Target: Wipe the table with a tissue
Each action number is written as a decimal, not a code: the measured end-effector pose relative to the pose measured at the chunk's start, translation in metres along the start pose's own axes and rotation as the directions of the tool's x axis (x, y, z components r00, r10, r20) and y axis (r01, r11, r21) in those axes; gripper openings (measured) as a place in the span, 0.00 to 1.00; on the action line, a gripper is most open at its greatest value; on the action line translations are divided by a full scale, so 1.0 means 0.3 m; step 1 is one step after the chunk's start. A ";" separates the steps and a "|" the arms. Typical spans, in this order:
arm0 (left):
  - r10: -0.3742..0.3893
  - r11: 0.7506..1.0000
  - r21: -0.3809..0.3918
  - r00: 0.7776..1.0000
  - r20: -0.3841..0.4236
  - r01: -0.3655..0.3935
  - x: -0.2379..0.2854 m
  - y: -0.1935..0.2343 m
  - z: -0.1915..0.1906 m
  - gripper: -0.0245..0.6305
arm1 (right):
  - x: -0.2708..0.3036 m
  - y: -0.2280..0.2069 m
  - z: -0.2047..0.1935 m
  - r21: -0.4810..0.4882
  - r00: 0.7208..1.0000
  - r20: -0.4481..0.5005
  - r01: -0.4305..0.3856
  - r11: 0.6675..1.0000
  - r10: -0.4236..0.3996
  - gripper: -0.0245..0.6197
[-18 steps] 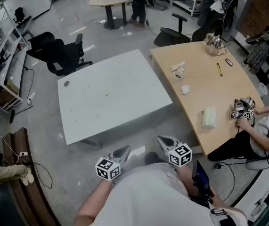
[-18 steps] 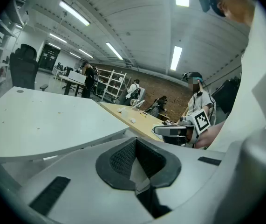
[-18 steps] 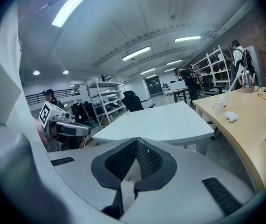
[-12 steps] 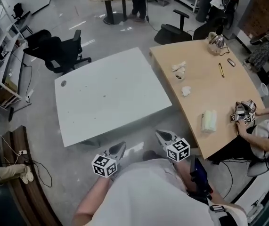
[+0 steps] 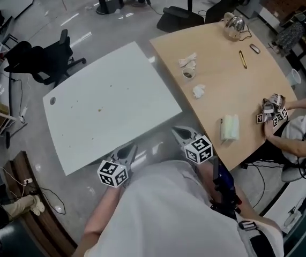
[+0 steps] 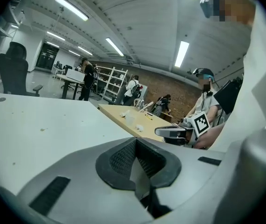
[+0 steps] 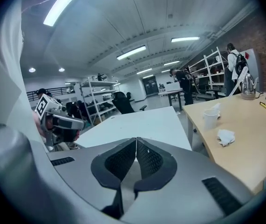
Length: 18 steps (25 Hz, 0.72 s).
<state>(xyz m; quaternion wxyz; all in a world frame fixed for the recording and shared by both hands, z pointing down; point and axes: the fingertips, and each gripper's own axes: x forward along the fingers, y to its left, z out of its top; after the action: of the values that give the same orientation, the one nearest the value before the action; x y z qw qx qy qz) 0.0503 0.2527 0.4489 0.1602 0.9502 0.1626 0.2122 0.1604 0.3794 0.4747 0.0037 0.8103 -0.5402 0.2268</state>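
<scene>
Both grippers are held low in front of the person, at the near edge of the white surface (image 5: 115,98), and neither has anything in it. The left gripper (image 5: 128,153) has its jaws pressed together pad to pad, with nothing between them; so has the right gripper (image 5: 180,133).

No tissue is in hand yet. The closest loose one is a crumpled tissue (image 5: 198,91) lying on the wooden surface (image 5: 233,84) to the right, just near of a paper cup (image 5: 187,75). In the right gripper view the same crumpled tissue (image 7: 226,136) sits to the right of the jaws and well apart from them. A pale soft pack (image 5: 229,128), probably of tissues, lies nearer along that surface's near edge.

The tissue should be very light, limp and easily torn, so it will offer no resistance and may slide along the wood instead of lifting. A pinch on a raised fold near the middle of the wad looks best, since that gathers several layers at once. The jaws must open first, then close fully, because thin paper gives little to bite on.

A few brown specks (image 5: 100,110) on the white surface suggest where wiping belongs. Dragged flat, the wad could bunch or shed bits, so light downward pressure seems wise.
</scene>
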 end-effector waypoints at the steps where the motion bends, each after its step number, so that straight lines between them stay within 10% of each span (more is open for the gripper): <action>1: -0.010 1.000 0.007 1.000 -0.010 0.010 0.030 -0.001 0.009 0.04 | 0.000 -0.035 -0.005 0.005 1.000 -0.005 0.017 1.000 -0.017 0.06; 18: -0.040 0.998 0.055 0.997 -0.068 0.044 0.331 0.046 0.168 0.04 | 0.001 -0.617 -0.071 -0.195 0.916 -0.194 0.314 0.929 -0.350 0.07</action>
<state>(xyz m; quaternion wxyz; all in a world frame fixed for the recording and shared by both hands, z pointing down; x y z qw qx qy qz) 0.1616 0.2660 0.4455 0.1324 0.9430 0.1939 0.2359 0.3150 0.4616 0.5382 0.1685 0.8564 -0.4070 0.2694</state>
